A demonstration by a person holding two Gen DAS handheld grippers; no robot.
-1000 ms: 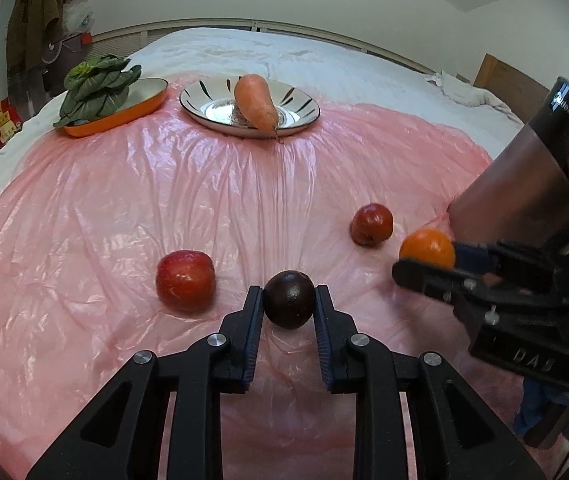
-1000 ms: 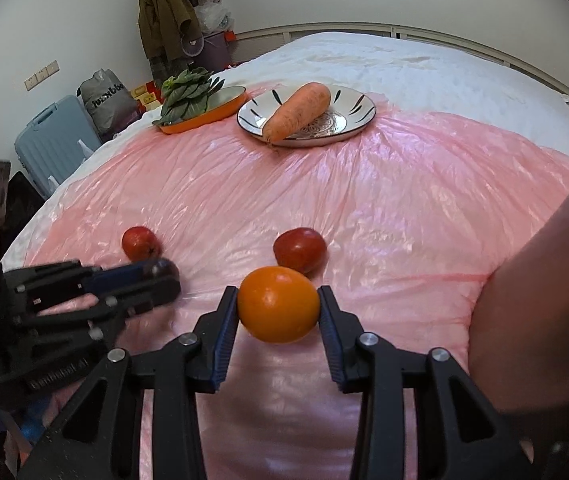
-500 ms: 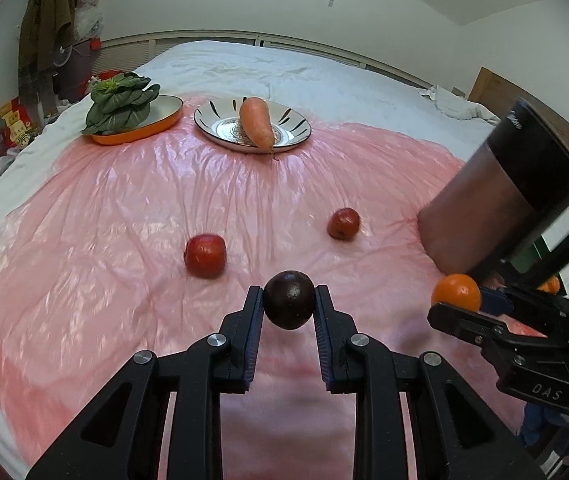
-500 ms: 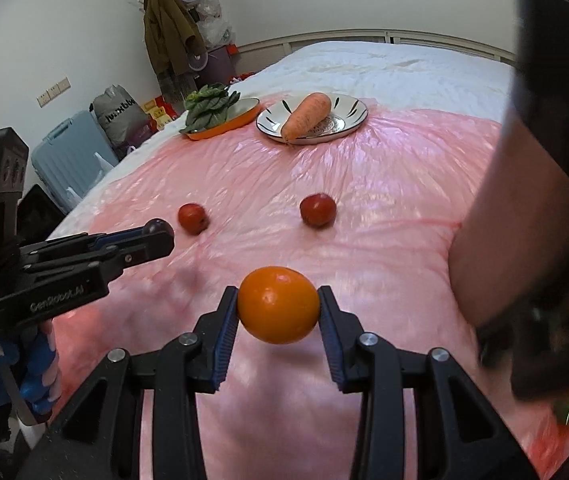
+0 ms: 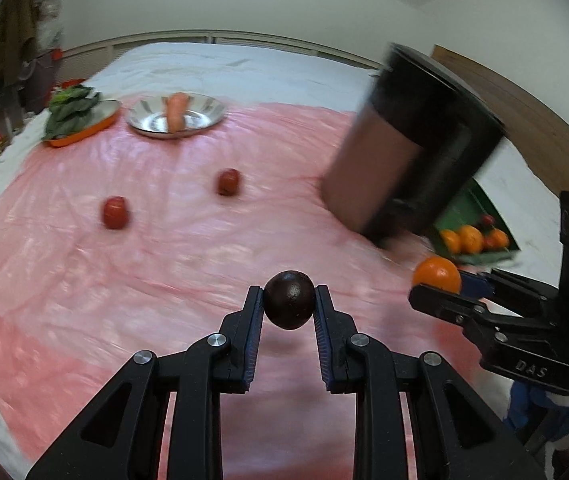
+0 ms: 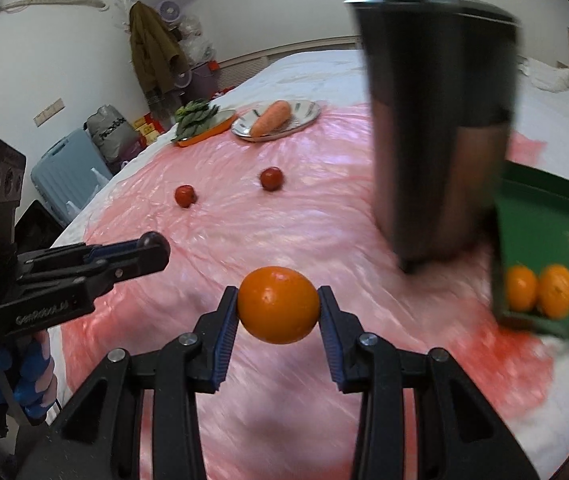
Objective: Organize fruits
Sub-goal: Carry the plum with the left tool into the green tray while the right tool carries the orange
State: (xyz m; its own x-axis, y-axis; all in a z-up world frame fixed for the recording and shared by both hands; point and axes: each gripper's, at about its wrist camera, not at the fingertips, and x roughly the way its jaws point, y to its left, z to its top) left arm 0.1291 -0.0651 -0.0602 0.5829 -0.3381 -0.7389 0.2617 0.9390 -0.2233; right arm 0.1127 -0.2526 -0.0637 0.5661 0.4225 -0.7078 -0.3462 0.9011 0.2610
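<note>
Across the bed (image 5: 204,64) lies a pink plastic sheet (image 5: 164,248), covering most of the mattress. Big dark metal cylinder (image 6: 440,120) stands on the sheet's right side, blurred in both views. Green tray (image 6: 544,216) sits just right of the cylinder, at the sheet's edge, with a few oranges (image 6: 556,290) and something small and red in its near end. Far end of the sheet: striped plate (image 6: 304,118) with a carrot (image 6: 270,118) lying on it, and just left of that an orange dish (image 6: 212,128) with leafy greens (image 6: 194,114). Pale blue suitcase (image 6: 64,180) stands on the floor left of the bed.

Left gripper (image 5: 289,306) is clamped on a dark round fruit (image 5: 289,305), pads pressing both sides, lifted clear of the sheet. Right gripper (image 6: 278,304) is clamped on an orange (image 6: 278,304) the same way, also off the sheet. Right gripper sits just to the right of the left one, nearer the tray.

Two small red fruits (image 5: 115,212) (image 5: 228,182) rest loose mid-sheet, apart from each other and well away from both grippers.
</note>
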